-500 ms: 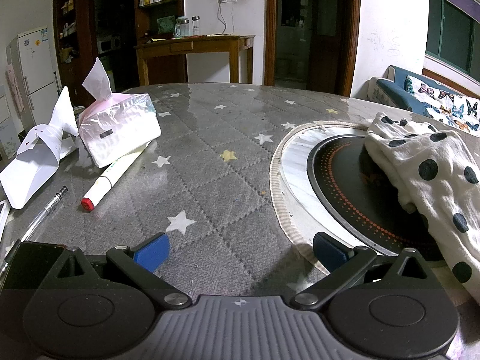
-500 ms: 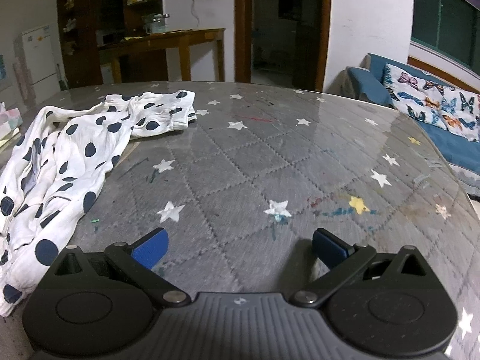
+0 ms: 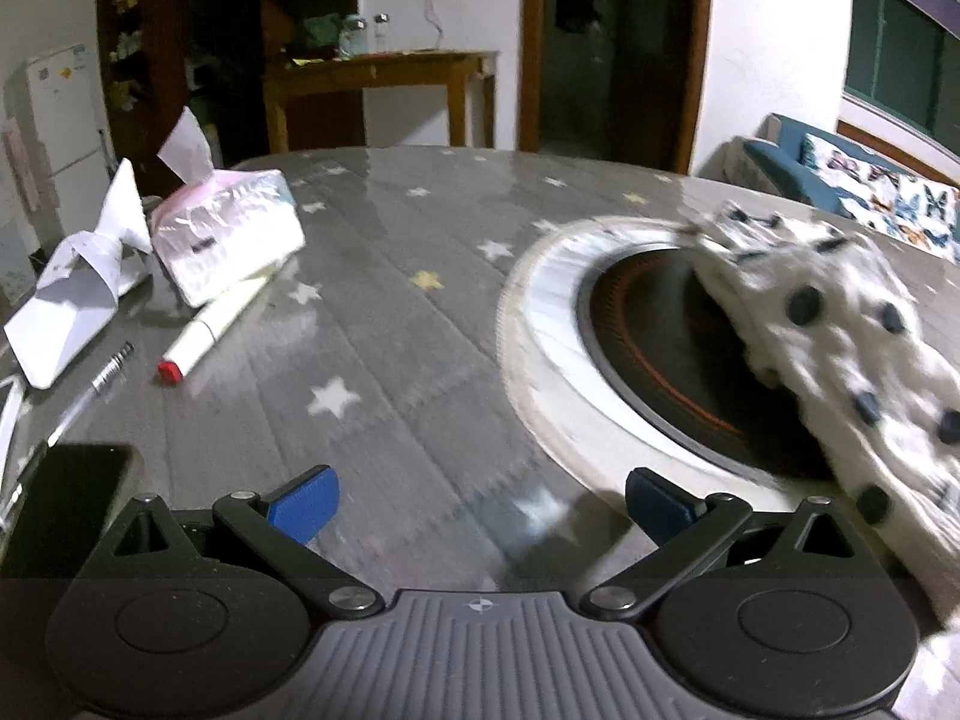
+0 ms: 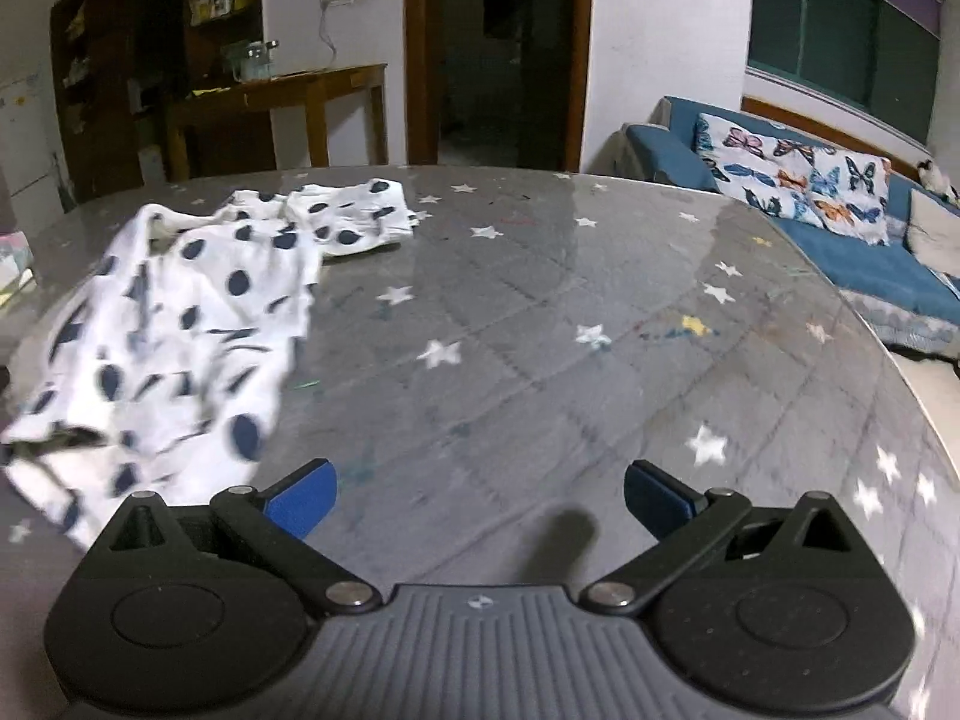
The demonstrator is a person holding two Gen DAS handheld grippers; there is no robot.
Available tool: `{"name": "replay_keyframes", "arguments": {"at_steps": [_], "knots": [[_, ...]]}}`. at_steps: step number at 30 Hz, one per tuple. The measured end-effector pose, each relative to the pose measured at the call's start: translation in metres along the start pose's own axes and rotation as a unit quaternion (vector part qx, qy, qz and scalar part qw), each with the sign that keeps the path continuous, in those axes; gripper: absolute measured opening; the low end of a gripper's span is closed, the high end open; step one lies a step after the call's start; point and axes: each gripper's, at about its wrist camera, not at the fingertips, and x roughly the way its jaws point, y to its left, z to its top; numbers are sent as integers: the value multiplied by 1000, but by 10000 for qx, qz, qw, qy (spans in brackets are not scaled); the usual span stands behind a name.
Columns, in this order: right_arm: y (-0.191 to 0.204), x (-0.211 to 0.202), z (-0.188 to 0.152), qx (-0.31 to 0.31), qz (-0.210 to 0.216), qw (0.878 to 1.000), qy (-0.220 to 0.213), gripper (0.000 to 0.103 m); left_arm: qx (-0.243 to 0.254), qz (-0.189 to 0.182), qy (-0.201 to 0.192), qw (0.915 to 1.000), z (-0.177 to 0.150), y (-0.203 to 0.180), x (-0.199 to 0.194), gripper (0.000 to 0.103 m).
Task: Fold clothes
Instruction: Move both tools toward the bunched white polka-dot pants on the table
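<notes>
A white garment with dark polka dots [image 4: 198,324] lies crumpled on the grey star-patterned table, left of my right gripper [image 4: 480,498]. In the left wrist view the same garment [image 3: 840,336] lies at the right, partly over the black round cooktop [image 3: 654,354] set into the table. My left gripper [image 3: 480,504] is open and empty above the bare table, left of the garment. My right gripper is open and empty, with the garment's near edge just left of its left finger [image 4: 300,498].
A tissue pack [image 3: 228,240], folded white paper [image 3: 78,288], a red-capped marker [image 3: 210,330], a pen [image 3: 102,378] and a dark phone [image 3: 66,498] lie at the left. The table's rounded edge [image 4: 900,372] runs at the right, with a blue sofa [image 4: 840,228] beyond.
Both grippers have lifted and the views are blurred by motion. In the right wrist view the garment now sits closer to the middle. Both grippers remain open.
</notes>
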Motion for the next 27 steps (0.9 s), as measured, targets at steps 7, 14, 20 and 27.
{"name": "replay_keyframes", "arguments": {"at_steps": [7,14,20,27], "knots": [[39,-36,-7,121,54,9999,-107,103,-41,-428,26,9991,-14,-23,-34,103],[72,-51,-20,448,97,9988,-189,103,69,-656,93,9978,-24,-49,-57,103],[90,-54,-30,504,83,9986,-150,103,229,-767,80,9968,-29,-60,-67,103],[103,-57,-39,532,3,9985,-128,103,393,-761,71,9963,-35,-71,-71,103]]}}
